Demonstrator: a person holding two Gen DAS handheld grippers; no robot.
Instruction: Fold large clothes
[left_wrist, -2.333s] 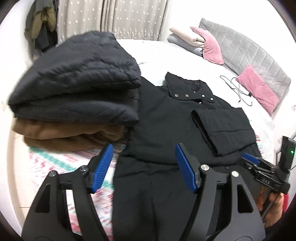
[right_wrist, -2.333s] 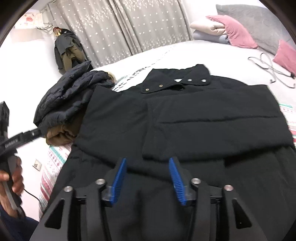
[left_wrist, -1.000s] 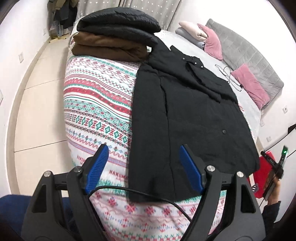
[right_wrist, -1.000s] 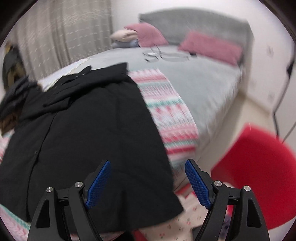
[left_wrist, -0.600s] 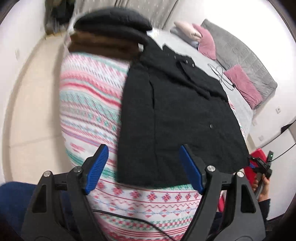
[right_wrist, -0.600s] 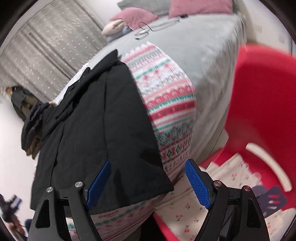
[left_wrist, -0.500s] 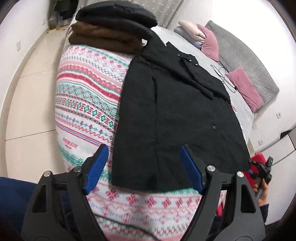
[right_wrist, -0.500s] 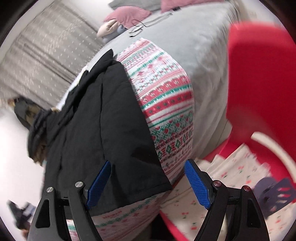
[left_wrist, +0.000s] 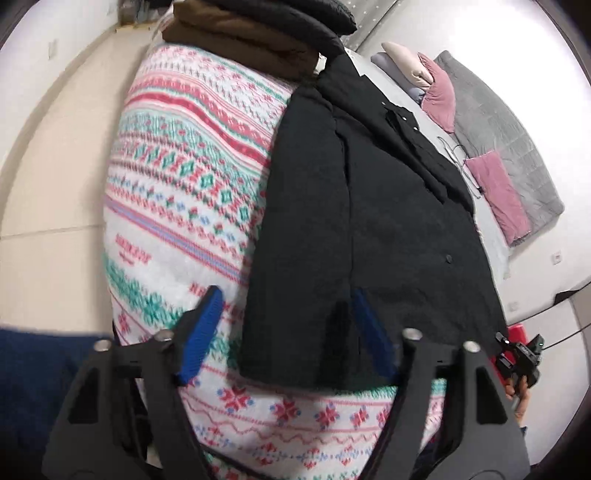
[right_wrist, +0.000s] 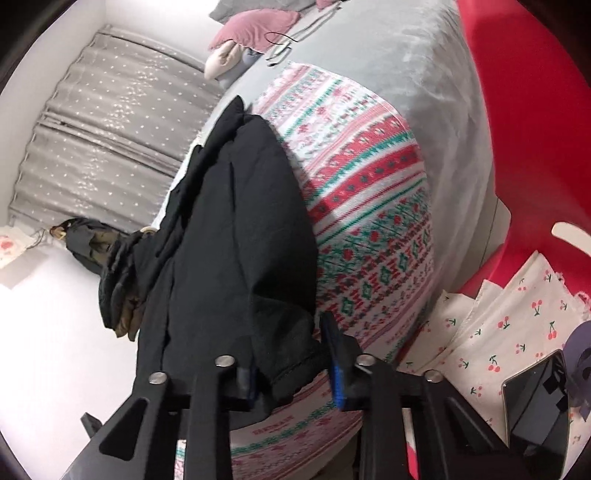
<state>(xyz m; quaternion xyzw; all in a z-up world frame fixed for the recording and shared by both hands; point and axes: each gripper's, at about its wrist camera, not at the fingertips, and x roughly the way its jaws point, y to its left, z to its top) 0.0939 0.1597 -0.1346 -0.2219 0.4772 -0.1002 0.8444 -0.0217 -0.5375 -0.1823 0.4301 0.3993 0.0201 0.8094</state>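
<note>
Across the bed's patterned blanket lay the black coat, padded, soft and likely bulky; its hem corners suited gripping. Right tongs were pinching one corner; left tongs gaped around the other.

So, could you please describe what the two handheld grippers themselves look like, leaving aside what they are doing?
Both are alike. The left gripper has a matte black frame with triangular cut-outs, round silver bolt heads and two ribbed blue finger pads. The right gripper shows the same black frame, silver bolts and blue pads. No markings are legible on either.
</note>
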